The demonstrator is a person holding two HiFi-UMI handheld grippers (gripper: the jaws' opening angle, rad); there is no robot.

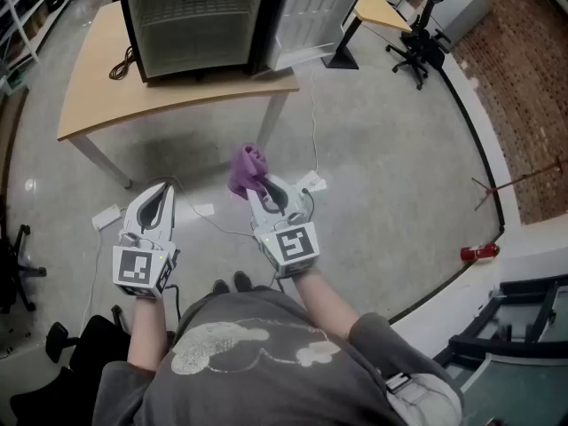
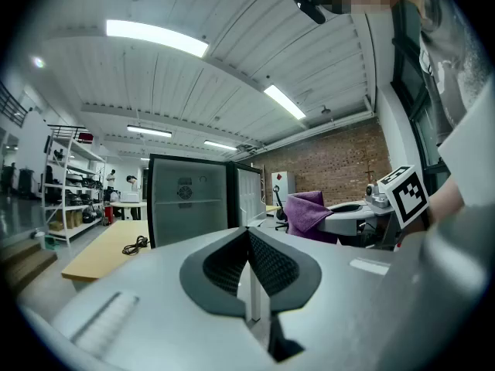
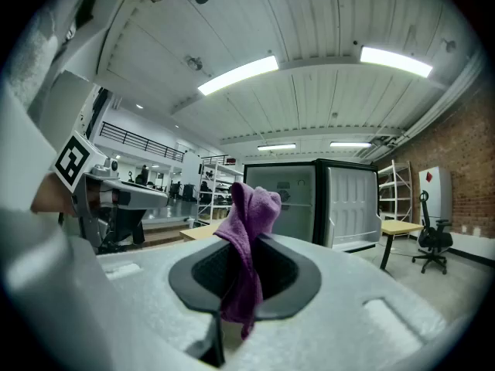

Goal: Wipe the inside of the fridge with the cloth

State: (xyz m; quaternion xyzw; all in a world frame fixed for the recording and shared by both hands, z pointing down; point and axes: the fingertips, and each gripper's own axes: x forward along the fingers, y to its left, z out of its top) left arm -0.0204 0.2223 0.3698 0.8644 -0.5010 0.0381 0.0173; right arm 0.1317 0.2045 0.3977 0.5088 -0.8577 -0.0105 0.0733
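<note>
My right claw is clamped on the purple cloth, which stands up in a bunch out of the jaws with a tail hanging below. My left claw has its jaws pressed together with nothing between them. I hold both low in front of me, side by side and apart.

The fridge sits on the bench well ahead, with its door swung wide to the right, so the inside is open to me. As I judge it, getting hold of the cloth is done and the wiping is not begun: the cloth is nowhere near the fridge. All the walls and the wire shelf are left to do.

The floor between is mostly open. A thin cable runs down from the bench's right end, and a white box lies by my left side; I'd step between them. Reaching in, I'd mind the bench's front edge, the door on the right, and the coiled cord beside the fridge on the left.
</note>
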